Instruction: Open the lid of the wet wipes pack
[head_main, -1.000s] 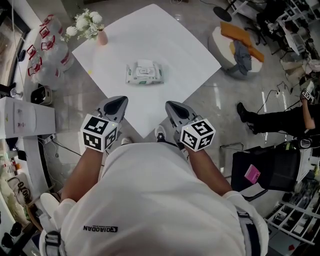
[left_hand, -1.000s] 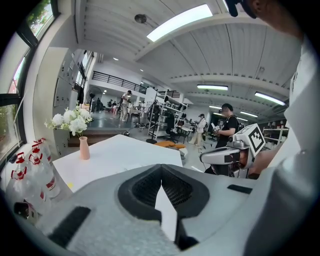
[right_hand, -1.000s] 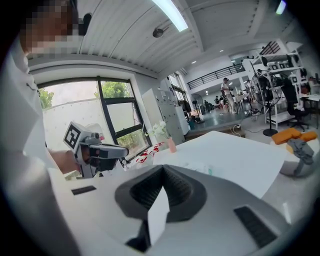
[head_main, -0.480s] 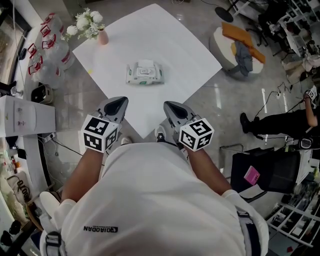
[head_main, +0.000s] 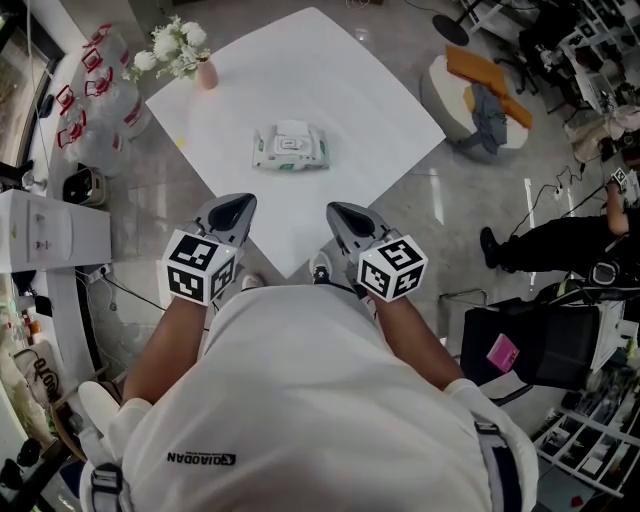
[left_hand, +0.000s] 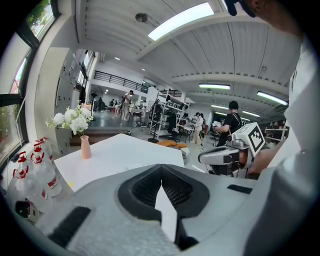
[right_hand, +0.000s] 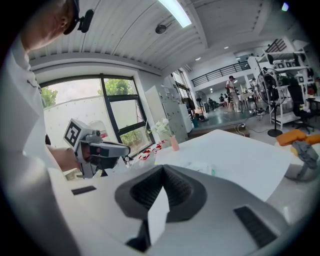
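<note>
Pack lay central on table, well apart from left gripper and right gripper, both pressed together, empty, by its near corner (lid too small to read: fits before a reach or after one).

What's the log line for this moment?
left gripper: shut, empty | right gripper: shut, empty | pack: closed, on table, untouched
</note>
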